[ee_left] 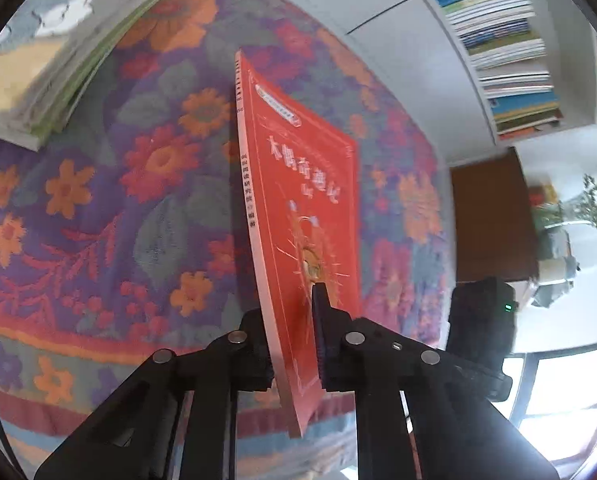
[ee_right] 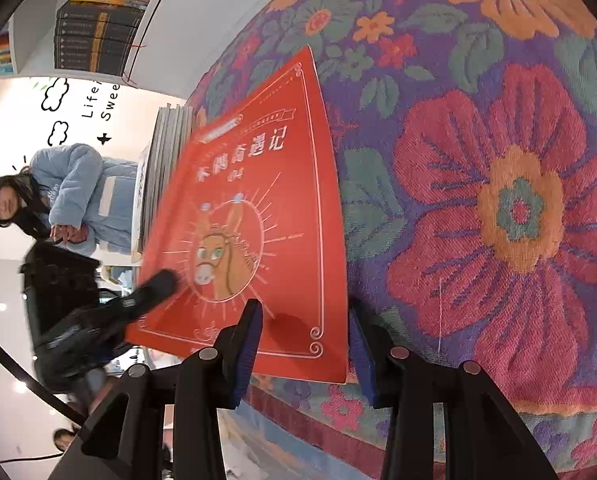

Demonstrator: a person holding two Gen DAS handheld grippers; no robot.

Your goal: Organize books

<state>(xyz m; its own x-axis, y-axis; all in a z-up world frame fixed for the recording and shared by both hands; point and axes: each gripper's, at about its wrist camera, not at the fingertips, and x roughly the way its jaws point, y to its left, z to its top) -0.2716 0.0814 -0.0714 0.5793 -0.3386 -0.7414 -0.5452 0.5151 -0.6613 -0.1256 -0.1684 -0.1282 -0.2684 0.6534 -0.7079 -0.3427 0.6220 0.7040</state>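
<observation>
A thin red book with white title characters stands on edge above the floral cloth. My left gripper is shut on its lower part, one pad on each cover. In the right wrist view the same red book shows its cover with a horse's head, and one left finger presses on that cover. My right gripper is open at the book's near corner. Its left finger overlaps the cover and its right finger stands just past the book's edge, with no pad pressing on the book.
A stack of books lies on the cloth at upper left, also seen as a stack behind the red book. White bookshelves hold rows of books. A person in a light blue jacket sits at the far left.
</observation>
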